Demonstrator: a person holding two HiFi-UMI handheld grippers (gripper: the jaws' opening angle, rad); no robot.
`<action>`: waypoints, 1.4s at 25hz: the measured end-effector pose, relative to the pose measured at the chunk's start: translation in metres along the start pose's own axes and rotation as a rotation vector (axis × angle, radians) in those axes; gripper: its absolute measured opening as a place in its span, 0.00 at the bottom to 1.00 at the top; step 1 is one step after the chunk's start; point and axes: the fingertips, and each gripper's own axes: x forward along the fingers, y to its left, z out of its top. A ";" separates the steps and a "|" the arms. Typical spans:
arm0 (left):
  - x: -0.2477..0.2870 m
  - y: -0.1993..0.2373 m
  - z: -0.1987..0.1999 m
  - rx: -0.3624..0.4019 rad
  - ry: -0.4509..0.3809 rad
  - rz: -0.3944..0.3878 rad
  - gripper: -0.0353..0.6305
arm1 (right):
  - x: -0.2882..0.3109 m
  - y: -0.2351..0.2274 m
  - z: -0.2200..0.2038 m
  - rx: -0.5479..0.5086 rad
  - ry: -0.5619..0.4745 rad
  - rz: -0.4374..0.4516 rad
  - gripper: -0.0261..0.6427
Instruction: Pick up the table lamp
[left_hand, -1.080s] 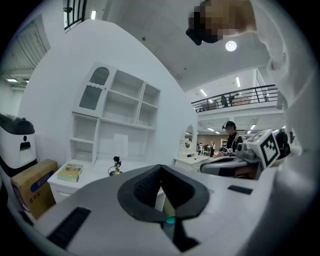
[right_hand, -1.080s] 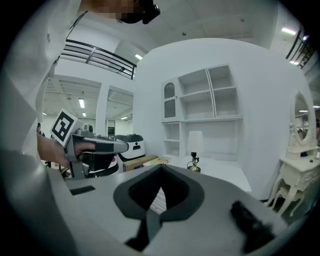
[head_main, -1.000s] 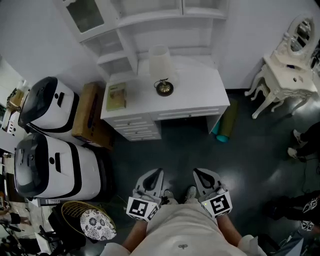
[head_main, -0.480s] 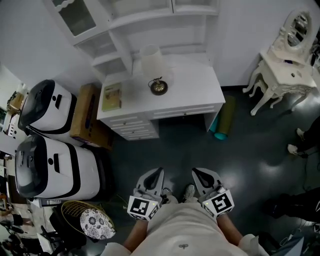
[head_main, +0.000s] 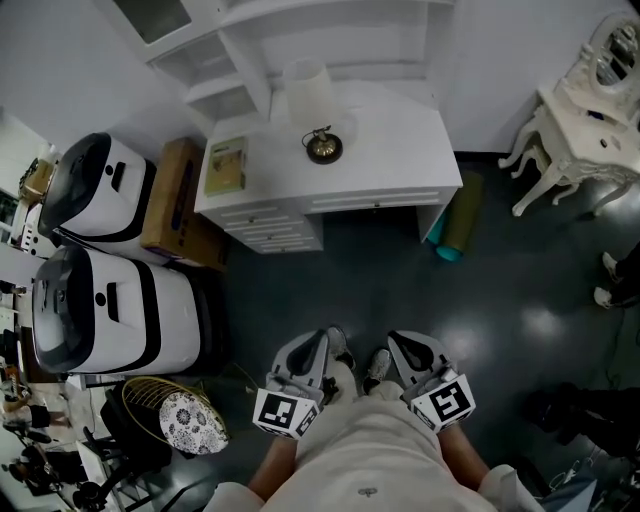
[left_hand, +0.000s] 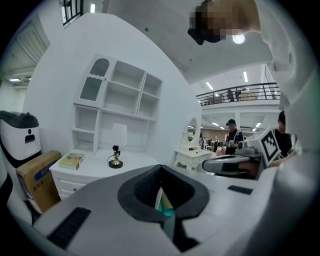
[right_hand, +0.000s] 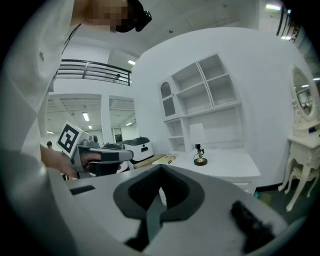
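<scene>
Both grippers sit a bit lower in the head view than before, and more of the person's shoes (head_main: 377, 366) shows between them. The left gripper (head_main: 316, 345) and the right gripper (head_main: 398, 342) are side by side close to the person, well apart from the table (head_main: 400, 150). The jaws of both are clenched tight, with nothing in them. The white table now sits a little higher in the head view. The table lamp (head_main: 312, 100) stands upright near the back of the table, just in front of the white shelves (head_main: 240, 60). A book (head_main: 227, 165) lies at the table's left end, apart from the lamp. A brown box (head_main: 178, 205) sits on the floor beside the table.
</scene>
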 end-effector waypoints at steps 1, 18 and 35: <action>0.000 0.004 -0.001 -0.009 -0.003 0.006 0.07 | 0.003 0.002 -0.002 0.005 0.006 0.014 0.06; 0.071 0.106 0.051 -0.012 -0.101 -0.030 0.07 | 0.108 -0.033 0.052 -0.068 -0.017 -0.084 0.06; 0.110 0.206 0.059 -0.023 -0.064 -0.103 0.07 | 0.204 -0.046 0.059 -0.116 0.052 -0.237 0.06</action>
